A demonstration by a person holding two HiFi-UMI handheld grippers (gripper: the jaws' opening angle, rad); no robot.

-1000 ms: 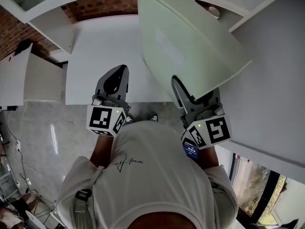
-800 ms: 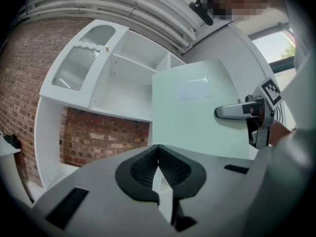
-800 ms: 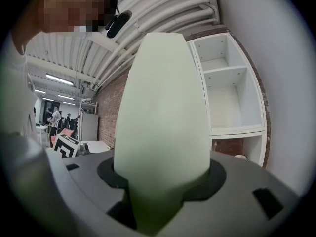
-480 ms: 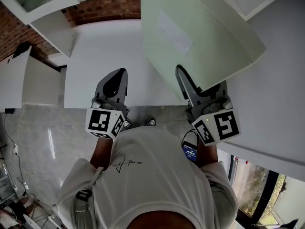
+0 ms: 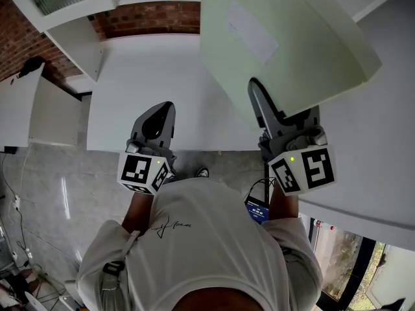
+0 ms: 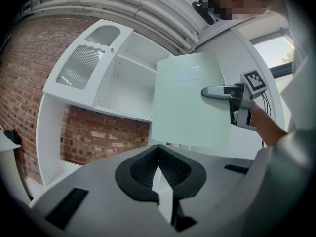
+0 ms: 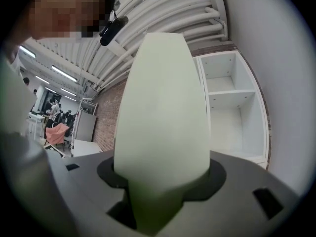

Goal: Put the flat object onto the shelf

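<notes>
I look down at a red brick wall [image 5: 149, 18] behind a white shelf unit [image 6: 128, 83] with open compartments. A white table [image 5: 130, 96] stands over a glossy grey marbled floor [image 5: 52, 186]. Daylight comes through a window [image 5: 340, 245], and white ceiling pipes [image 6: 113, 4] run overhead.

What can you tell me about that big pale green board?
The board is a large, thin, stiff-looking panel, pale green and matte, with a paler rectangular patch on its face. The right hand-held gripper clamps its near edge and holds it tilted in the air, near the white shelf unit. Nothing else touches it.
</notes>
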